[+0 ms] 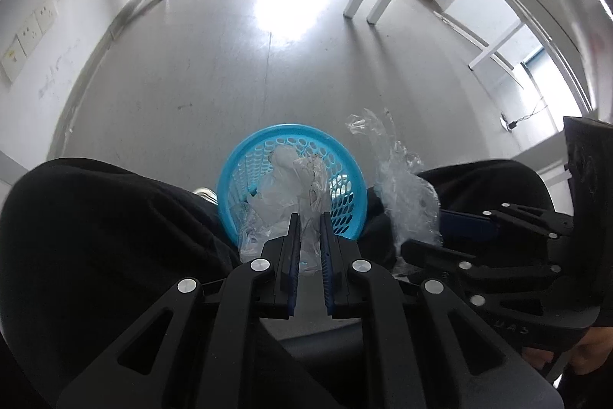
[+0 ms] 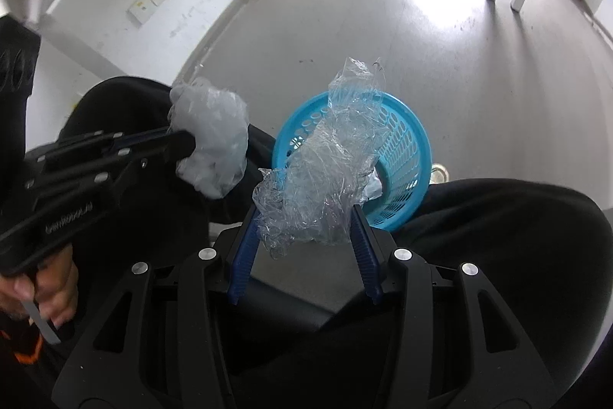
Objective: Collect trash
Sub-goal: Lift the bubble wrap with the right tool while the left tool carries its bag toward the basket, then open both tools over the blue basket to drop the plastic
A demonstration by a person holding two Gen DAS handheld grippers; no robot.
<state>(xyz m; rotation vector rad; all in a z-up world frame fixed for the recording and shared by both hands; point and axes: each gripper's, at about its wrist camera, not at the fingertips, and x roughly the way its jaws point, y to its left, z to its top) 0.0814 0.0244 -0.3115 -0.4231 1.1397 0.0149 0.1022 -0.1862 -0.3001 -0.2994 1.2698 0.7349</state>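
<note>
While the person sits with black-trousered knees filling the lower part of both views, a blue perforated basket stands on the grey floor between them, at the lower centre of the left wrist view and right of centre in the right wrist view. Through its slotted wall and open mouth some pale crumpled plastic shows inside, though in the left wrist view the held bag overlaps it, so what lies in the basket and what hangs above it cannot be fully separated.

The left gripper has its jaws drawn nearly together, pinching a whitish crumpled plastic bag; in the right wrist view that bag is a pale bundle at the left of centre, beside the basket rather than over it. The right gripper stands half spread, its blue pads pressing either side of a clear crinkled plastic wrap, which rises in front of the basket's near rim.

A bare hand grips the left handle at lower left.
</note>
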